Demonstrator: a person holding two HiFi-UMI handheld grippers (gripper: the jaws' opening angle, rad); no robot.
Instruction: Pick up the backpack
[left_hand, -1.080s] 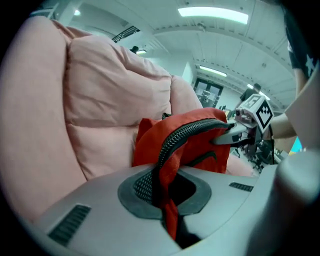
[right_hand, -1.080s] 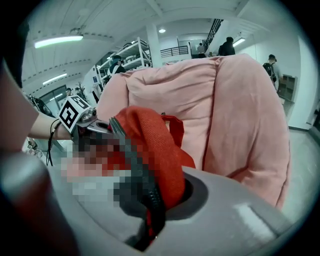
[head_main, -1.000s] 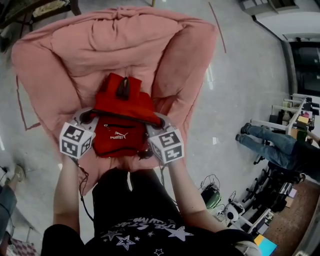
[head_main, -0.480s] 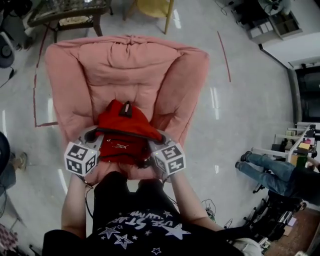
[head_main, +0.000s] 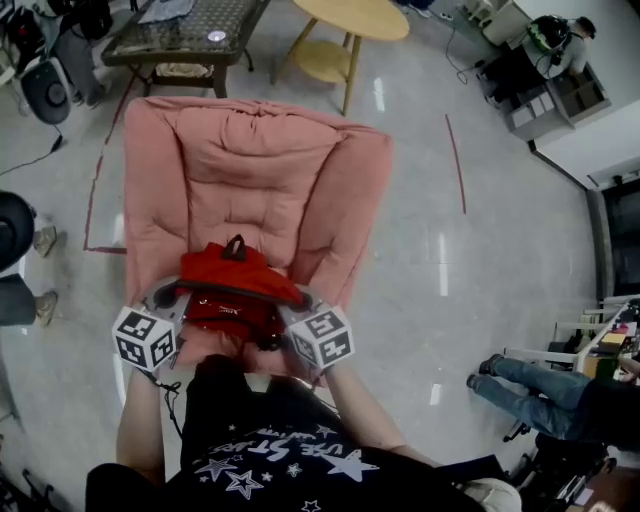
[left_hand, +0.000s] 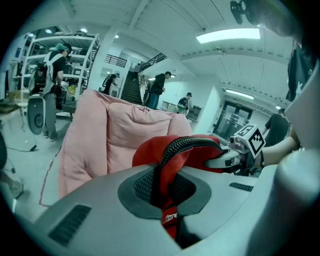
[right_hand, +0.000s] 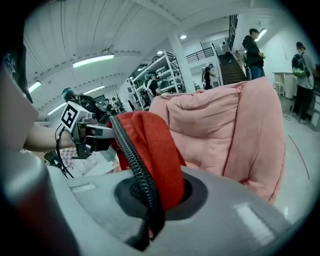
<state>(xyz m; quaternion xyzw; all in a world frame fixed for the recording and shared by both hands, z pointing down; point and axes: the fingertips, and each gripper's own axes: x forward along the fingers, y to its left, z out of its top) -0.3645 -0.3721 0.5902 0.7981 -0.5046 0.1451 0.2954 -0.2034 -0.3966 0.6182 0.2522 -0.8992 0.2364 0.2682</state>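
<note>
The red backpack hangs just above the front of the pink armchair's seat, held by its two shoulder straps. On its left side, my left gripper is shut on one black-edged red strap. My right gripper is shut on the other strap at the bag's right side. In the left gripper view the jaws pinch the strap, and the right gripper's marker cube shows beyond the bag. The right gripper view has its jaws clamped on the strap, with the left gripper's cube behind.
A glass-topped coffee table and a round yellow table stand behind the armchair. A person's legs stretch out at the lower right, and another person's feet are at the left. Red tape lines mark the glossy floor.
Both grippers have risen with the backpack, lifting it off the seat cushion toward the chair's front edge. The head view has pulled back and now takes in the tables behind the chair.
</note>
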